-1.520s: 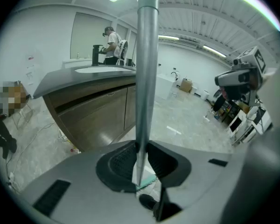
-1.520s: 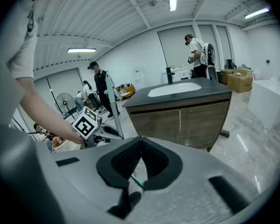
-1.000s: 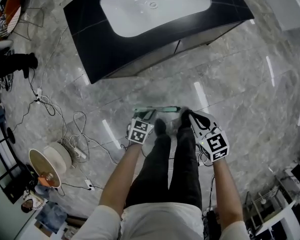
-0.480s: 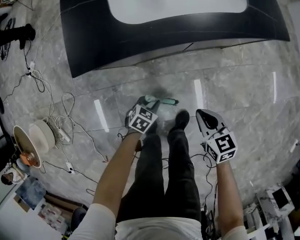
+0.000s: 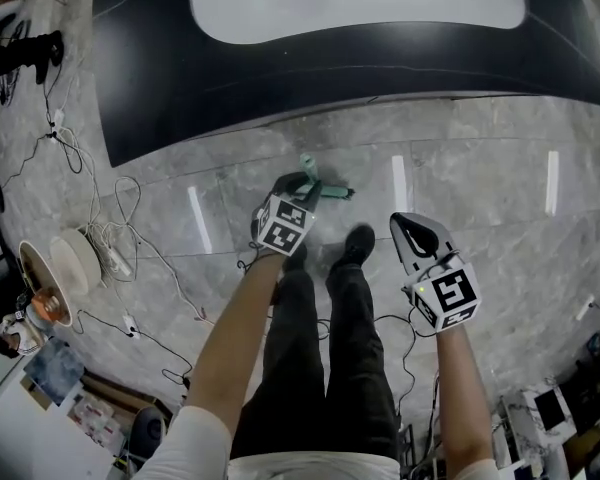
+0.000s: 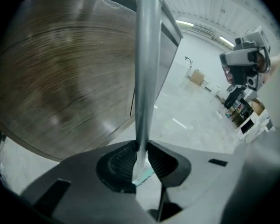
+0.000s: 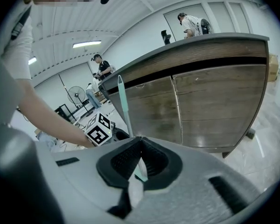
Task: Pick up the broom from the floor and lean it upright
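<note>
Teal-and-grey broom, one, clamped in left tongs; right tongs closed.

Broom closer to the counter

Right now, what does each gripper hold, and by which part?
The left gripper holds the broom by its handle, clamped between the jaws. The right gripper holds nothing.

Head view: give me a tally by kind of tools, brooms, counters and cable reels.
tools: 2, the left tool and the right tool
broom: 1
counter: 1
cable reel: 1
total: 5
</note>
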{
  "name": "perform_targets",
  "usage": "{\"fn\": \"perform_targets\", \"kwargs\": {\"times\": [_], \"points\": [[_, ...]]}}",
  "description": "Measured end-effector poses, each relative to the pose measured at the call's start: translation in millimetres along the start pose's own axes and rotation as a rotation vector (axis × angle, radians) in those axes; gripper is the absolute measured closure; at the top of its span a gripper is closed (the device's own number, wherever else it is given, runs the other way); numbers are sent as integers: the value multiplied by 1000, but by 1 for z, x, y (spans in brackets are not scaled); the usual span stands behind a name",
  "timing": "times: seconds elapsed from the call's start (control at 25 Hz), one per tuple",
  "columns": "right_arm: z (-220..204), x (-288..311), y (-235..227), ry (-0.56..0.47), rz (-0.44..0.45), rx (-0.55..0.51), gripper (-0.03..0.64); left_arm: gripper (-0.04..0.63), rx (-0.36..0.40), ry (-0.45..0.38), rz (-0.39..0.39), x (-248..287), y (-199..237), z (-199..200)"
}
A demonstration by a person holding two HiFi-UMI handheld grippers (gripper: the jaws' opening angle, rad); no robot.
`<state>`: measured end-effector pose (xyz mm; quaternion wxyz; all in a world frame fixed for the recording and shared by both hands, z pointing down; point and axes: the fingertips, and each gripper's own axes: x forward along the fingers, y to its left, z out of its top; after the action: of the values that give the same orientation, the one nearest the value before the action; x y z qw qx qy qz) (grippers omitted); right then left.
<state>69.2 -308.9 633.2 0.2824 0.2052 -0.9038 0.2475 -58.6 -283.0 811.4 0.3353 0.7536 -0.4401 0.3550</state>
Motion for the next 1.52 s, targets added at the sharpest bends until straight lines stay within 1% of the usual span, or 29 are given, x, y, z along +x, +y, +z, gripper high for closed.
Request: {"fn": "perform_targets", "kwargs": {"times": [0.16,0.36,0.56,0.8,1.16,1.36,1.52], "points": [[1,10,-9,0,4,-19,617,526,-29,-25,38,10,18,6],[1,19,-13,7,17,-24,617,526,-63,-39,52,19,31,7],[0,30,-11,7,34,-30,617,526,-102,-51,83,25,50,6],[-3,40,-4,14,47,-38,617,526,-122,-70,105,27,61,4],[-2,48,1,8,55,-43,617,525,-111,-94,134,28,62,7],[-8,48,3,11,54,-37,617,525,-99,-94,130,30,60,8],[-11,49,5,13,55,-35,617,505,-80,-88,128,31,60,6]]}}
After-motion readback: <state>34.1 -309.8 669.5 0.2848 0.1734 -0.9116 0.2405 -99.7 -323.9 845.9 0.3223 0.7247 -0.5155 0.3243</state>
